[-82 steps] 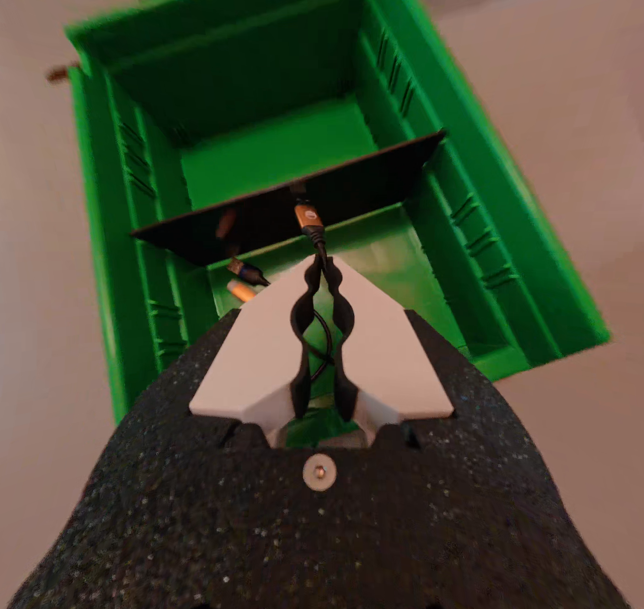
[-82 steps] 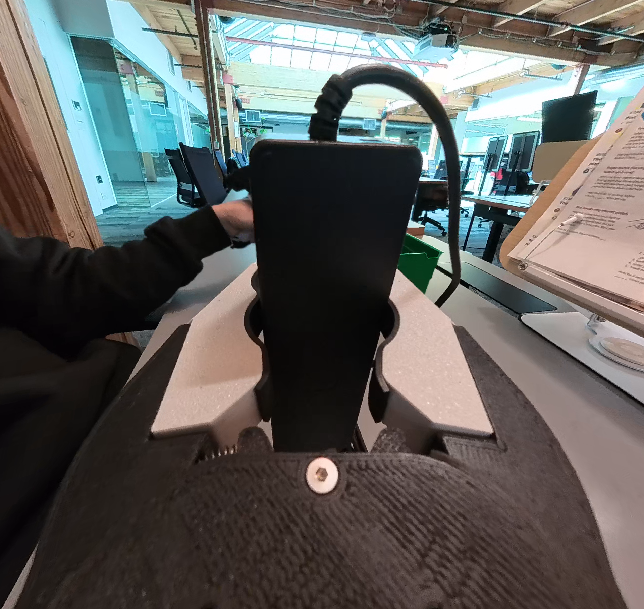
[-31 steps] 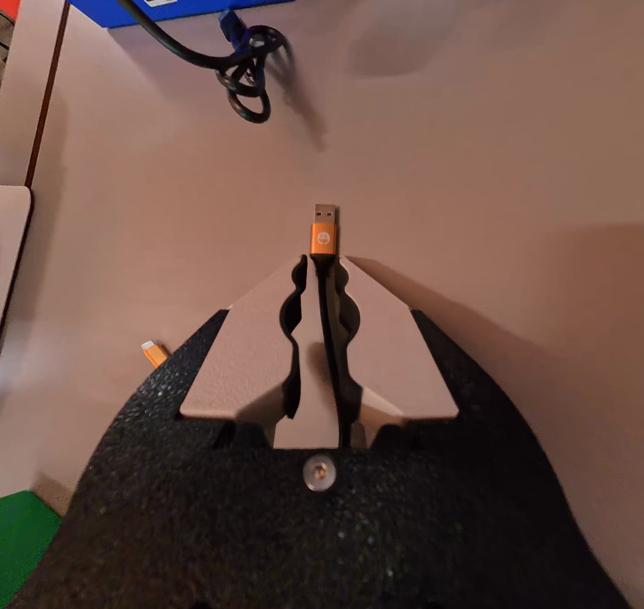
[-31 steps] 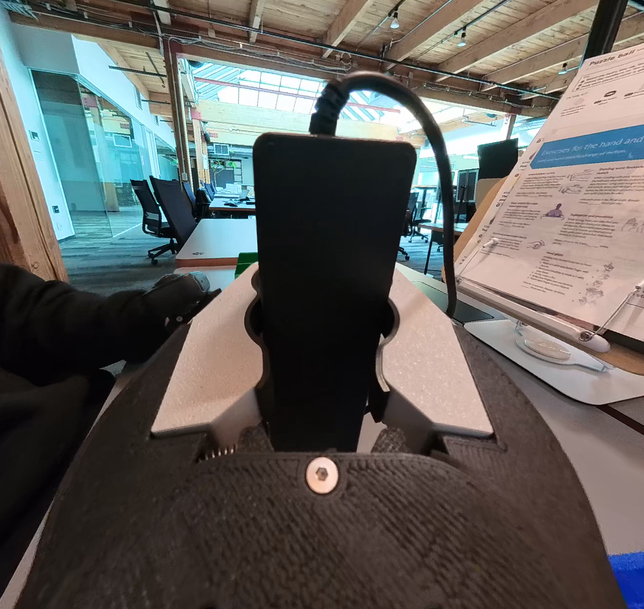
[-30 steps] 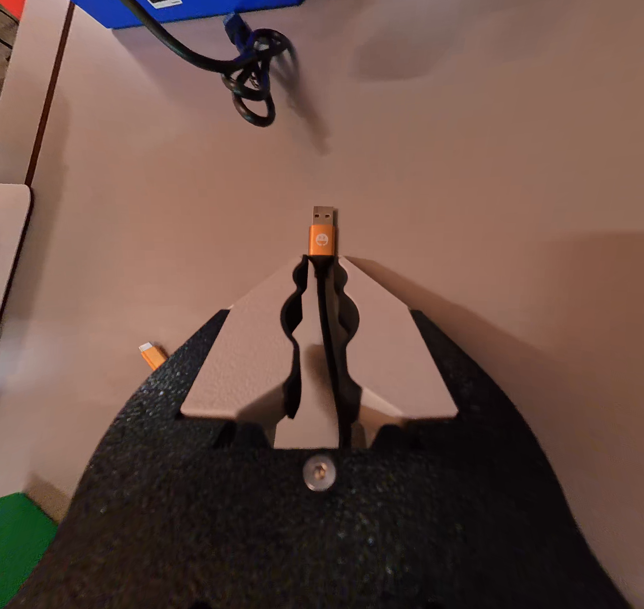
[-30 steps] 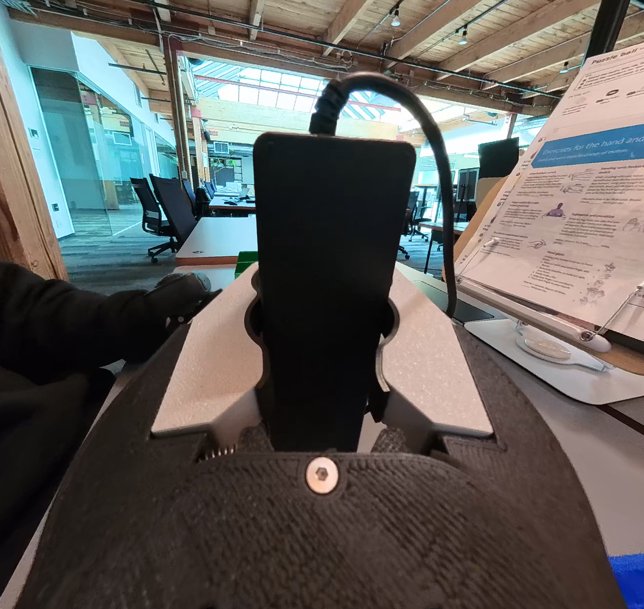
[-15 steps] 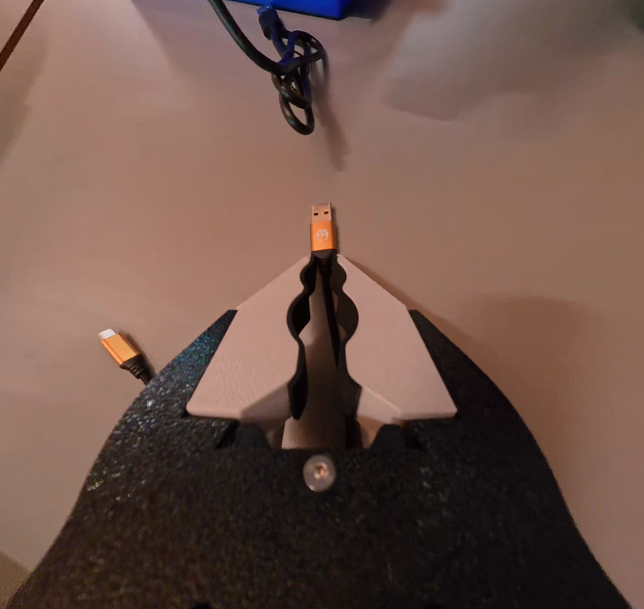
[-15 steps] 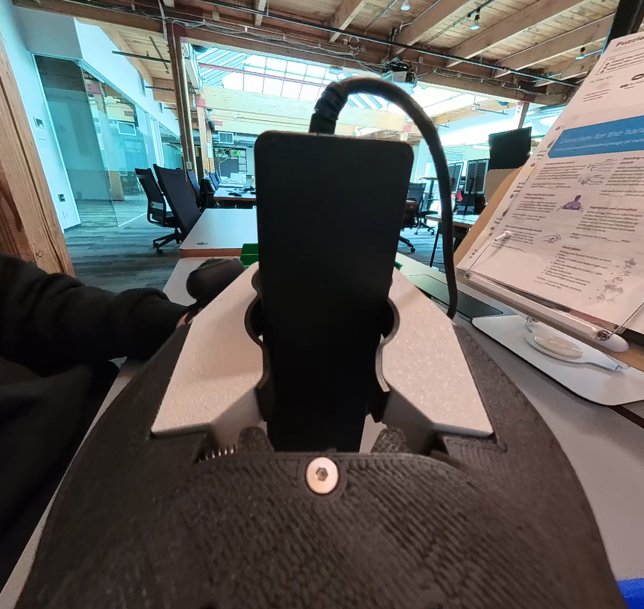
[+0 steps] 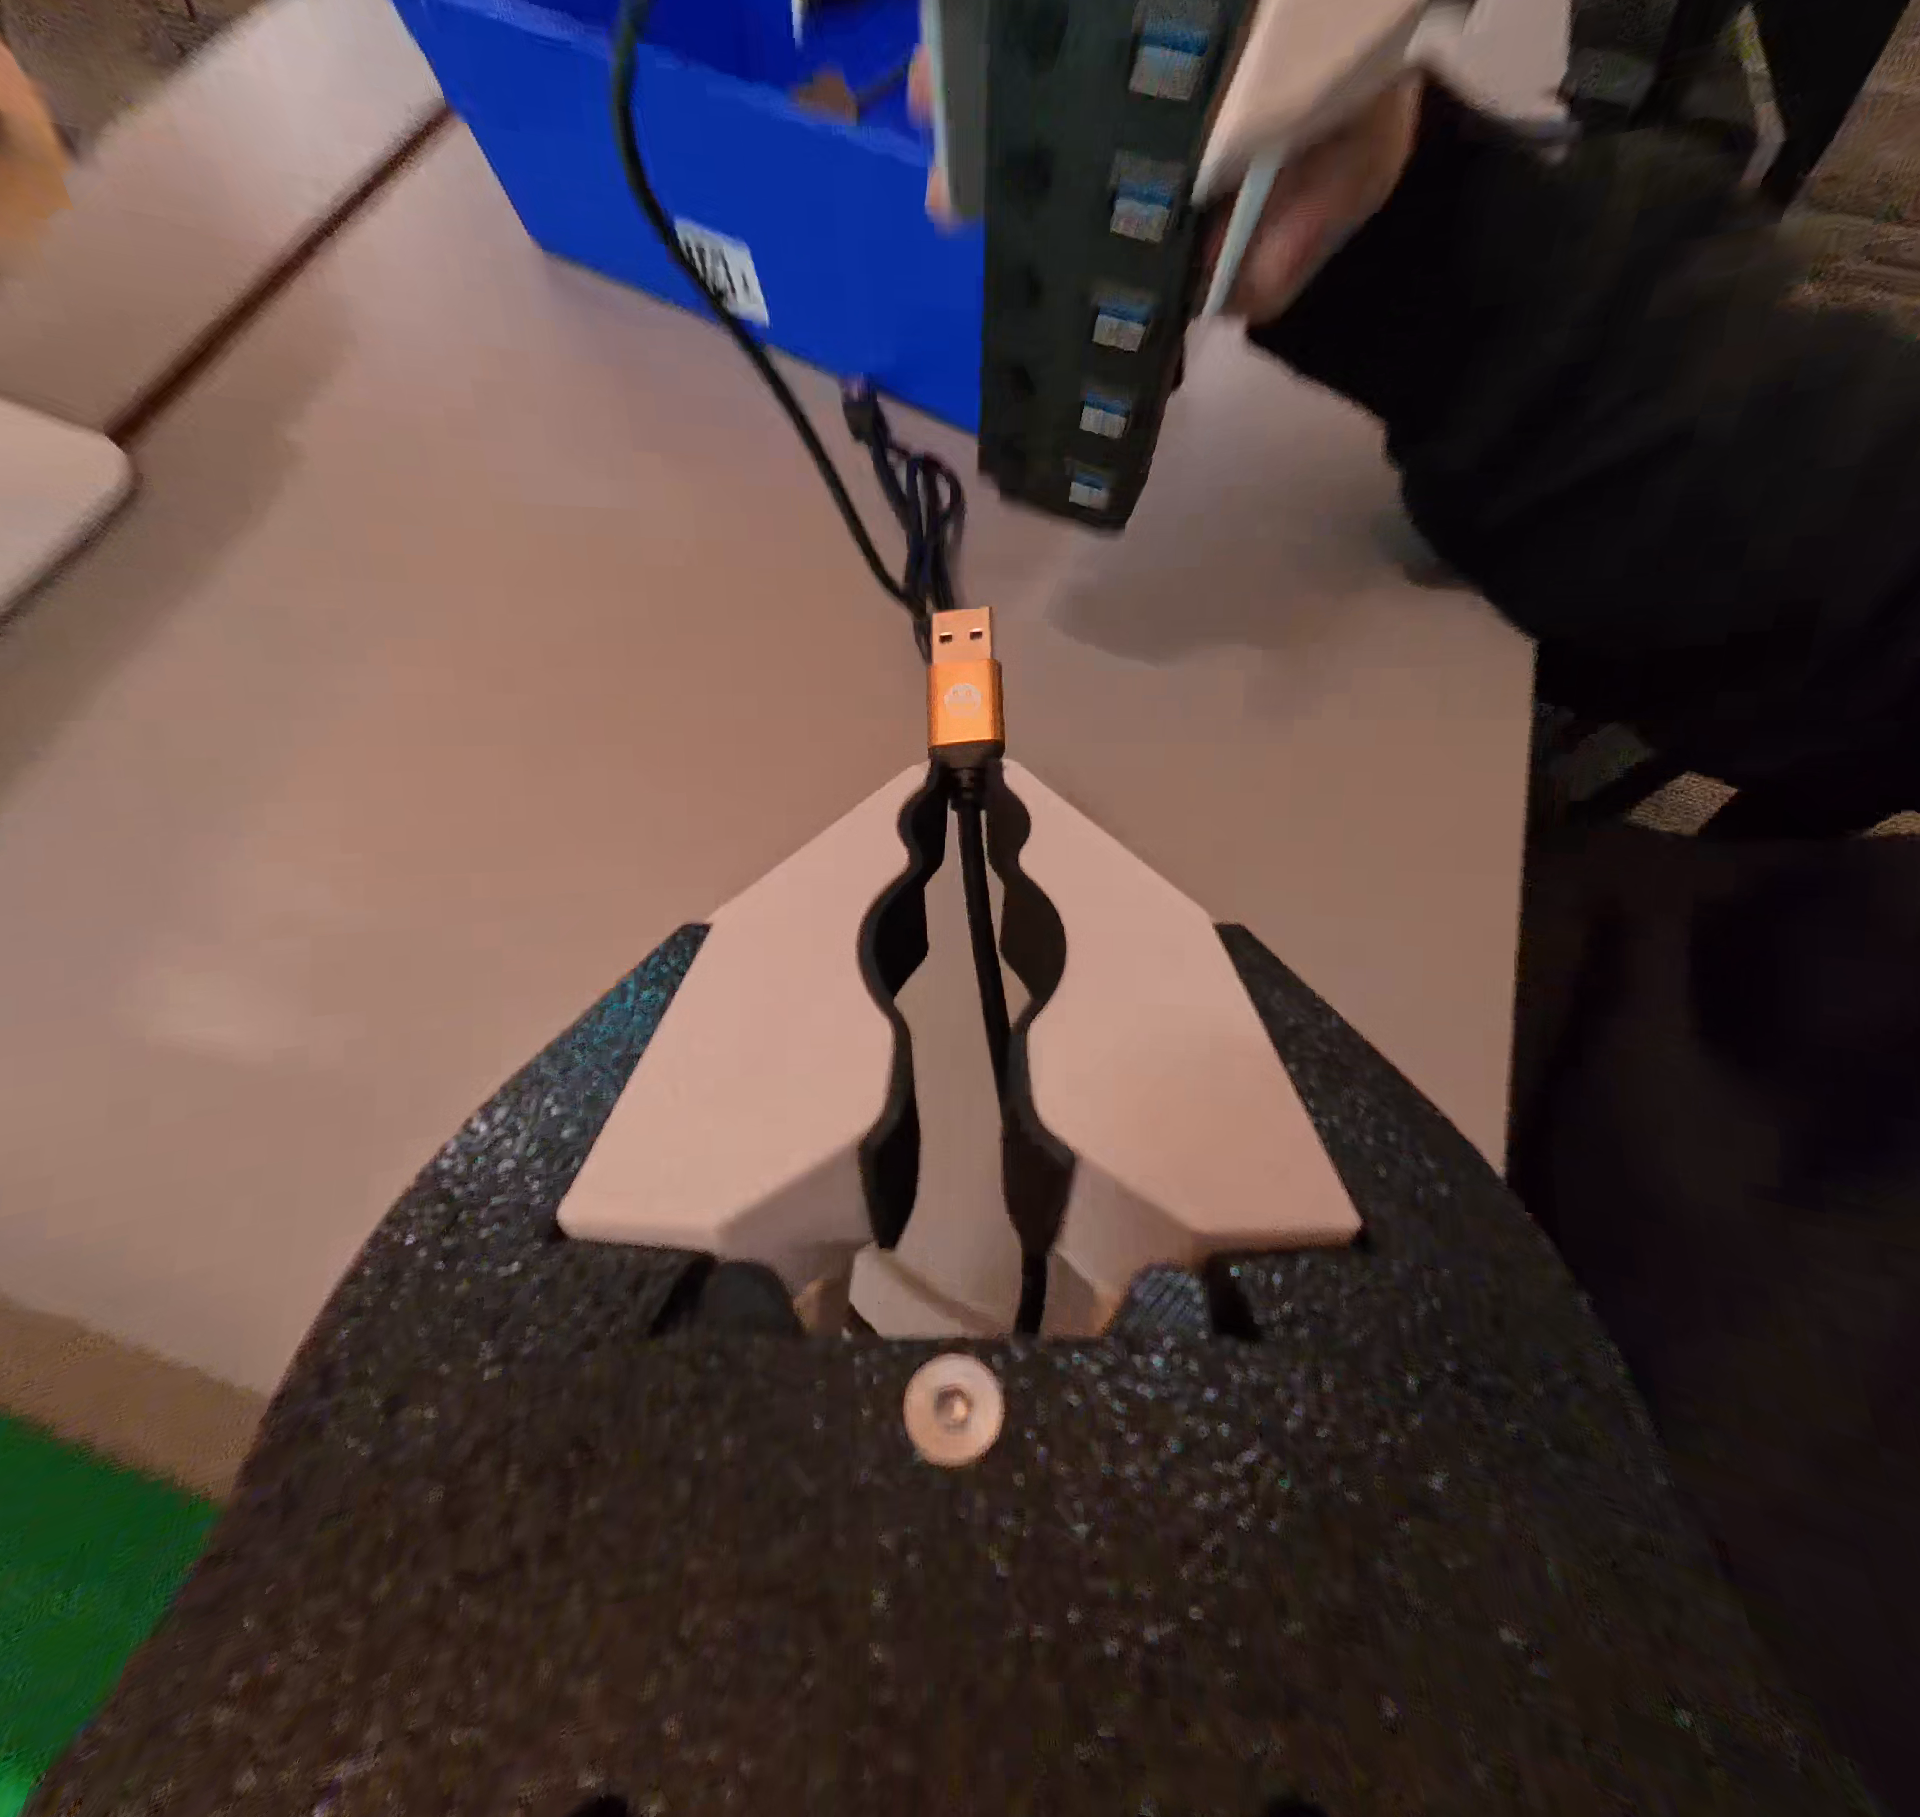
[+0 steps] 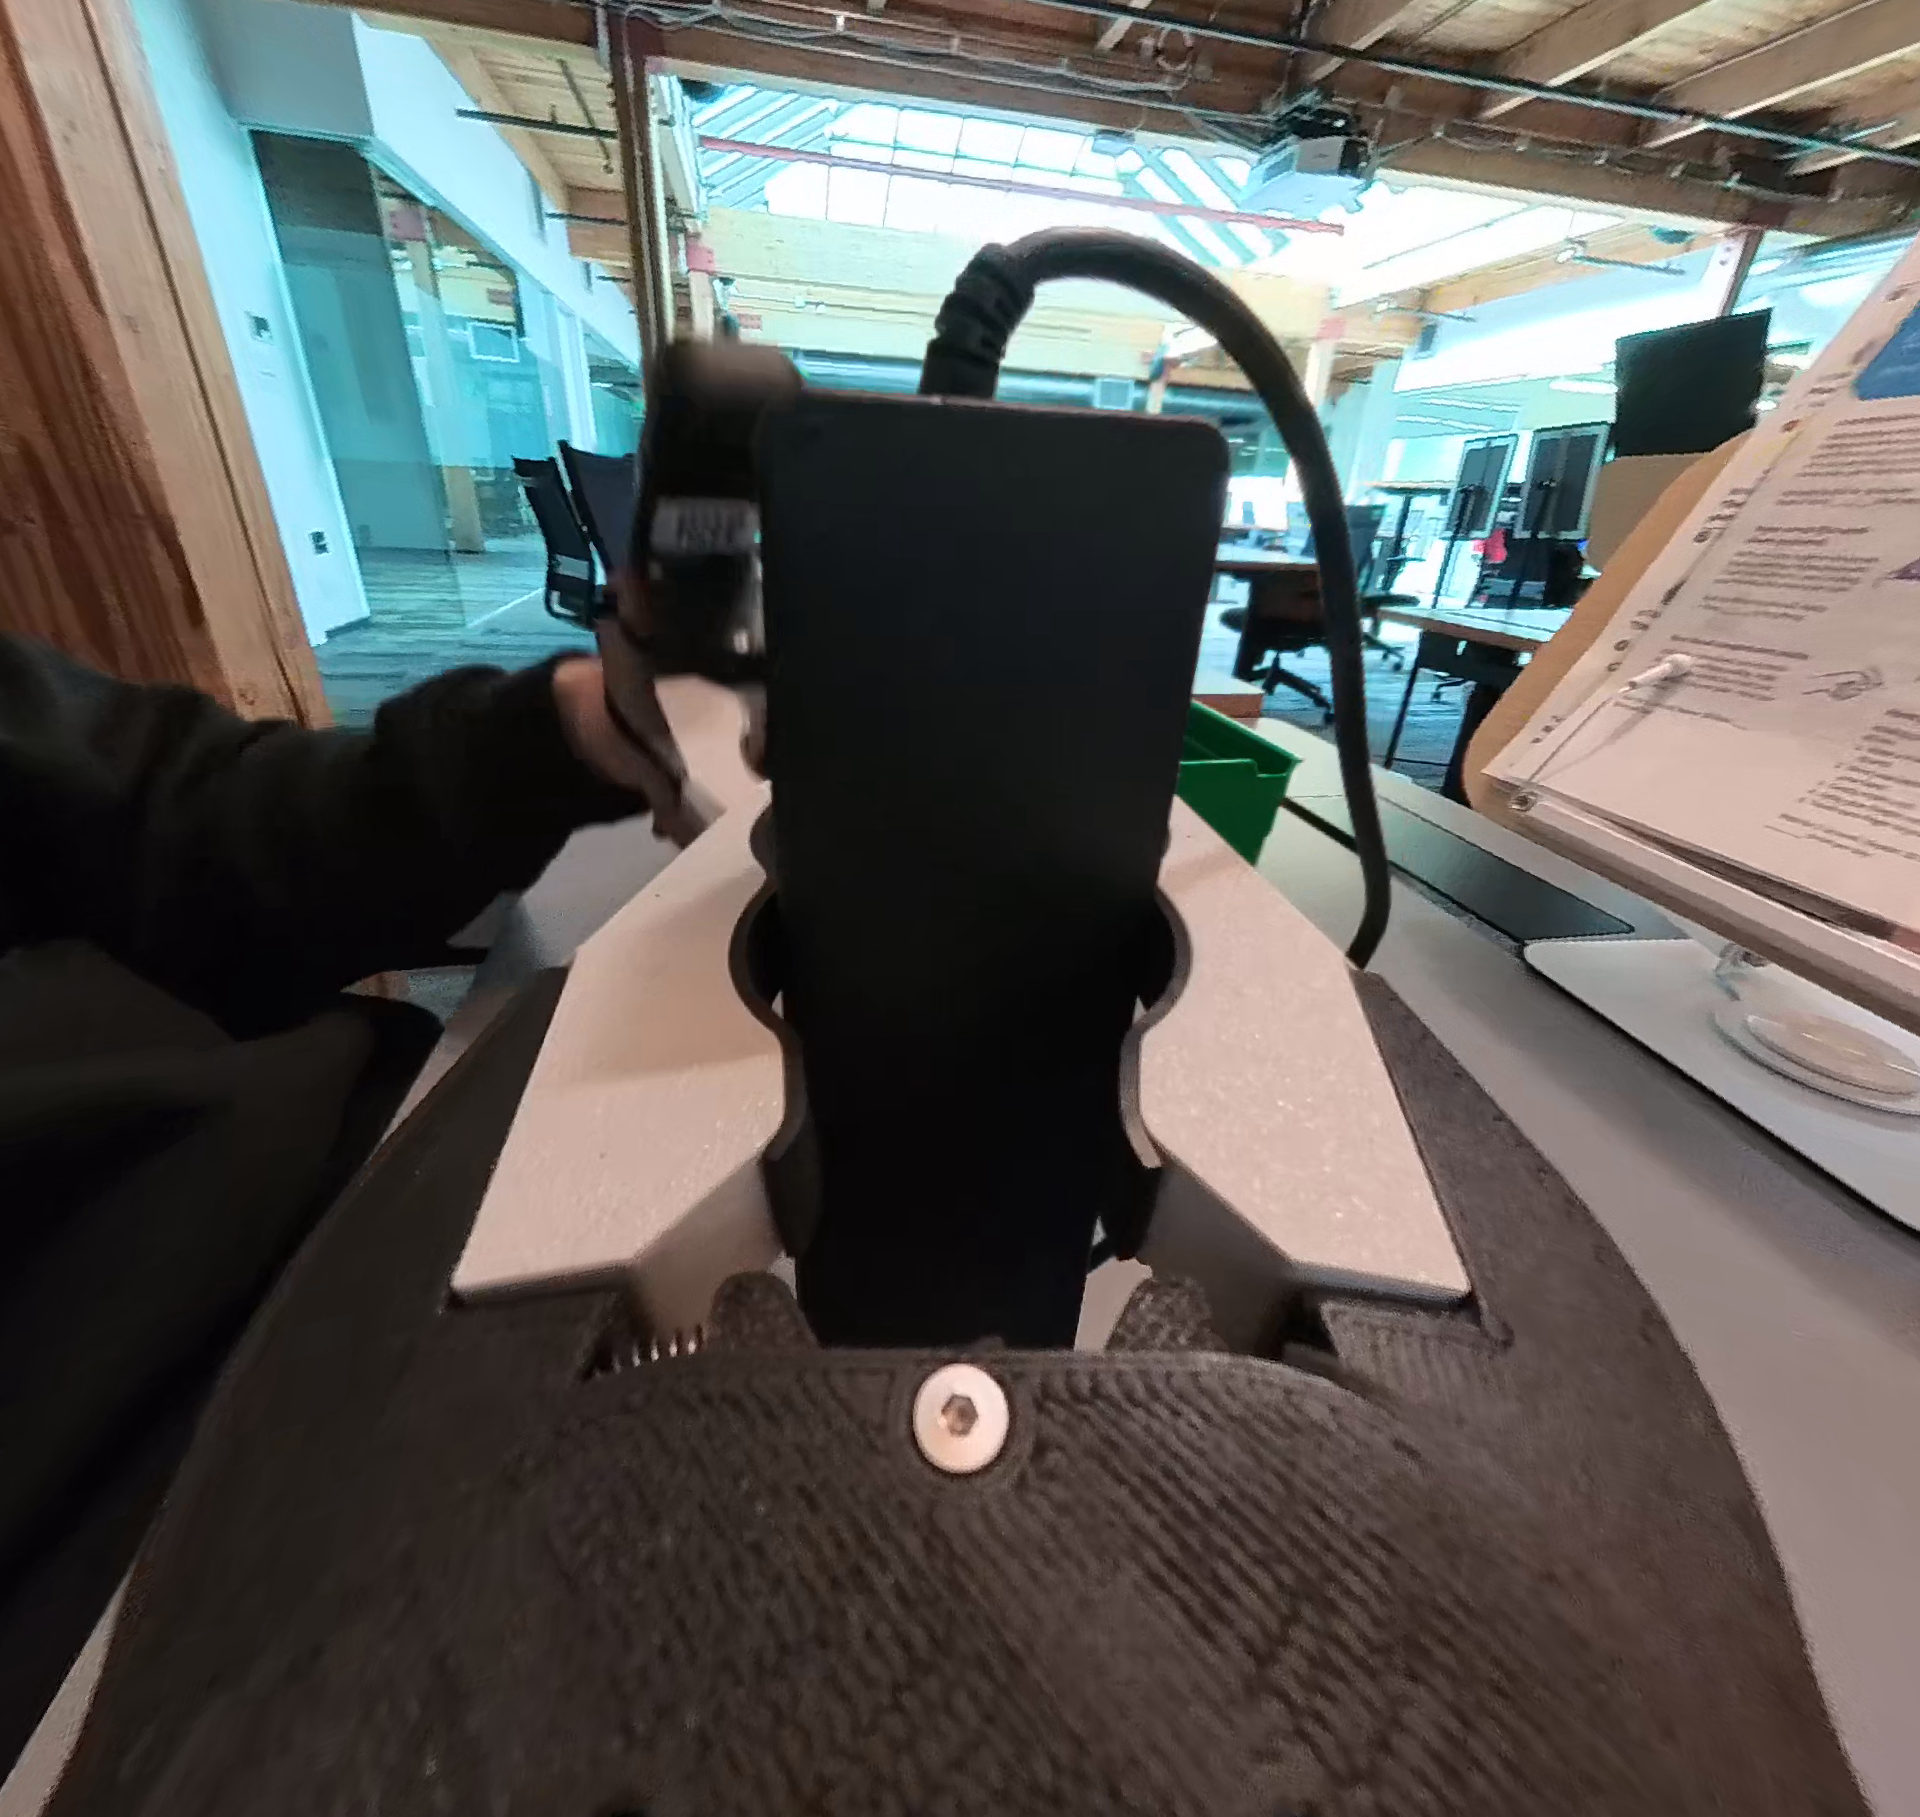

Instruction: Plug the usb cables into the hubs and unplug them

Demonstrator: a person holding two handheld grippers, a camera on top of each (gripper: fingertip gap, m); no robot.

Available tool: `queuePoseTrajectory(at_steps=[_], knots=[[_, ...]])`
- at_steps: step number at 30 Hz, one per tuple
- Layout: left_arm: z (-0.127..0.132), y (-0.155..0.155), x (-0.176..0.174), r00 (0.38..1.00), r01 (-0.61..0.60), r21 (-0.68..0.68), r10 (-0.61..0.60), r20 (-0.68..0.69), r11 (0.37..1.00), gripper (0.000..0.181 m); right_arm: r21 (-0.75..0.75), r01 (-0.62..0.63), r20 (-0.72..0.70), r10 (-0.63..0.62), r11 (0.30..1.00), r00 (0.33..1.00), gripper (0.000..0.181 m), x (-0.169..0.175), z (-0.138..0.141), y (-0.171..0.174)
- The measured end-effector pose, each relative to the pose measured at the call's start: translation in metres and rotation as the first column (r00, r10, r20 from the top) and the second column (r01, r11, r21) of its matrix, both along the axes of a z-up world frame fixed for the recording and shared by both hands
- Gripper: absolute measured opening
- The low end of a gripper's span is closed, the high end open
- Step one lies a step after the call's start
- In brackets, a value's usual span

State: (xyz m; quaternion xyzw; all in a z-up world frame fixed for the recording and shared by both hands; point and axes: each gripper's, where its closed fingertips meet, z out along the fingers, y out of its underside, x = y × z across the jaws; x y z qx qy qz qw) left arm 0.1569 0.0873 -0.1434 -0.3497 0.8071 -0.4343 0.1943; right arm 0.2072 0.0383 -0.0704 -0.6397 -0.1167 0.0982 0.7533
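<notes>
My left claw [image 9: 966,780] pinches the thin black cable just behind its orange-sleeved USB plug [image 9: 965,689], raised above the tabletop [image 9: 436,728]. My right claw [image 10: 961,1019] clamps the rigid black multi-port hub [image 10: 987,832]. The cable looks floppy, so gripping near the plug suits.

the right gripper [image 10: 961,946] is clamped on the black hub [image 10: 982,832] at frame centre; a blurred object, maybe the other gripper [image 10: 698,520], sits at its upper left.

Matt black hub [image 10: 987,832]; plug [image 9: 964,692] orange shell looks like brushed metal.
</notes>
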Motion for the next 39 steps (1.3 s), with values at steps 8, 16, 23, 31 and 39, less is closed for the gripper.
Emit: queuePoseTrajectory(at_steps=[8, 16, 23, 31, 39], knots=[[0.081, -0.029, -0.016, 0.987, 0.159, 0.089, -0.161, 0.024, 0.983, 0.005, 0.044, -0.146, -0.008, 0.146, 0.988, 0.989, 0.064, -0.037, 0.005, 0.014], [0.075, -0.043, -0.007, 0.986, 0.166, 0.138, -0.167, -0.005, 0.976, 0.005, 0.014, -0.167, 0.007, 0.166, 0.986, 0.986, 0.064, -0.048, -0.001, 0.023], [0.068, -0.042, -0.005, 0.987, 0.159, 0.161, -0.157, -0.025, 0.974, 0.005, -0.053, -0.133, 0.039, 0.135, 0.990, 0.990, 0.064, -0.049, -0.011, 0.030], [0.077, -0.042, -0.007, 0.985, 0.165, 0.251, -0.172, 0.006, 0.954, 0.004, -0.173, -0.043, 0.162, 0.071, 0.984, 0.984, 0.062, -0.056, -0.025, 0.046], [0.069, -0.042, -0.005, 0.985, 0.168, 0.228, -0.174, 0.004, 0.959, 0.004, -0.234, 0.008, 0.212, 0.043, 0.972, 0.976, 0.062, -0.051, -0.033, 0.044]])
